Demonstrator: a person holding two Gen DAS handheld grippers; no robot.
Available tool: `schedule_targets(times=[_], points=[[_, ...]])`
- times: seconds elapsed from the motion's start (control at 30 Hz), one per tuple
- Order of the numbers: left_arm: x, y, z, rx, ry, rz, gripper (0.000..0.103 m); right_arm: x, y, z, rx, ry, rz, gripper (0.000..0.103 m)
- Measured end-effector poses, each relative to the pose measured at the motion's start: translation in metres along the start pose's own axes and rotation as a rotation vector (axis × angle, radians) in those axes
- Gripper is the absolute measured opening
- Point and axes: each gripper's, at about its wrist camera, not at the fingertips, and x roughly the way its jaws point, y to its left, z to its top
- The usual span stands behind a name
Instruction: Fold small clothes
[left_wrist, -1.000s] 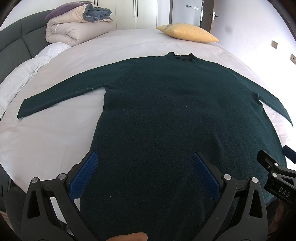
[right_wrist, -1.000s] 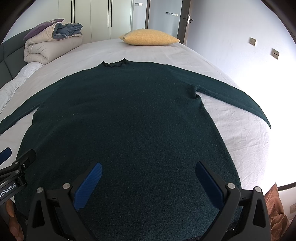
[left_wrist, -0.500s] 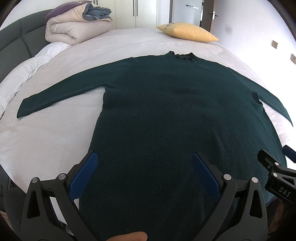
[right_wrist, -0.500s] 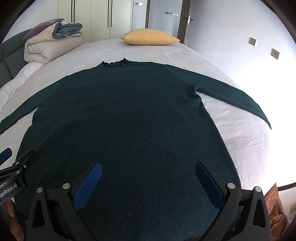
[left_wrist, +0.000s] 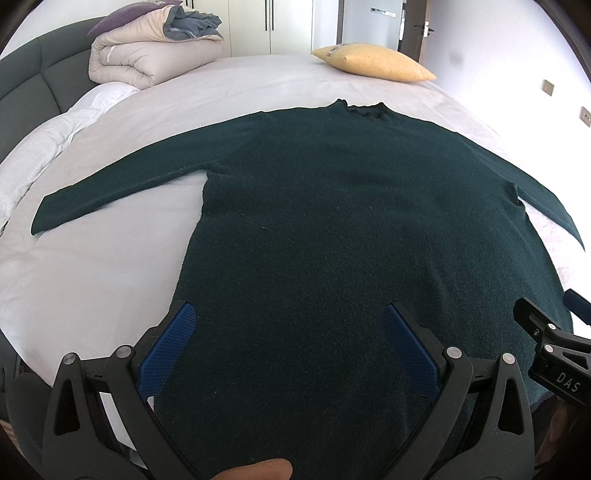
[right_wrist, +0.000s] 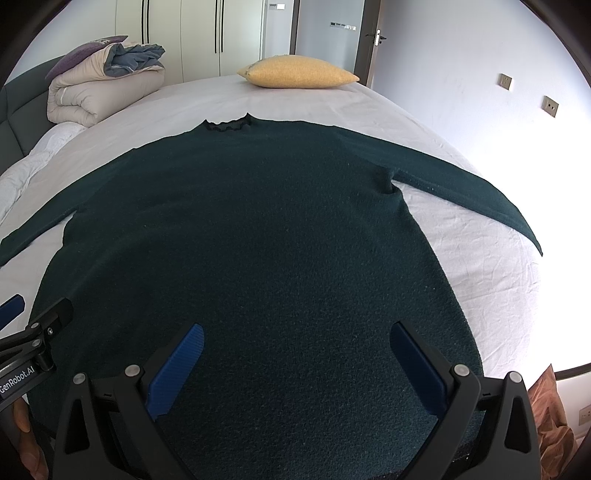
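A dark green long-sleeved sweater (left_wrist: 332, 229) lies flat on the bed, collar at the far side, both sleeves spread out to the sides; it also shows in the right wrist view (right_wrist: 258, 240). My left gripper (left_wrist: 288, 317) is open and empty above the sweater's hem on its left side. My right gripper (right_wrist: 295, 334) is open and empty above the hem on its right side. Each gripper shows at the edge of the other's view. The hem itself is hidden under the grippers.
The bed has a white sheet (left_wrist: 92, 266). A folded duvet pile (left_wrist: 147, 55) sits at the far left by the dark headboard (left_wrist: 22, 74). A yellow pillow (left_wrist: 373, 64) lies at the far edge. The bed's right edge (right_wrist: 517, 295) drops off beside a white wall.
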Motion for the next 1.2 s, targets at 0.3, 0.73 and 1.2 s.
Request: schedule_targets(times=[0.3, 0.73, 1.2], points=[[0.0, -0.005, 0.001, 0.002, 0.003, -0.002, 0.103, 0.002, -0.004, -0.002, 0.006, 0.004, 0.008, 0.103], [0.013, -0.009, 0.031, 0.033, -0.009, -0.1, 0.103, 0.005, -0.211, 0.034, 0.473, -0.065, -0.008, 0.103], [0.058, -0.04, 0.09, 0.027, 0.065, -0.26, 0.103, 0.086, -0.411, -0.001, 1.282, -0.081, 0.385, 0.103]])
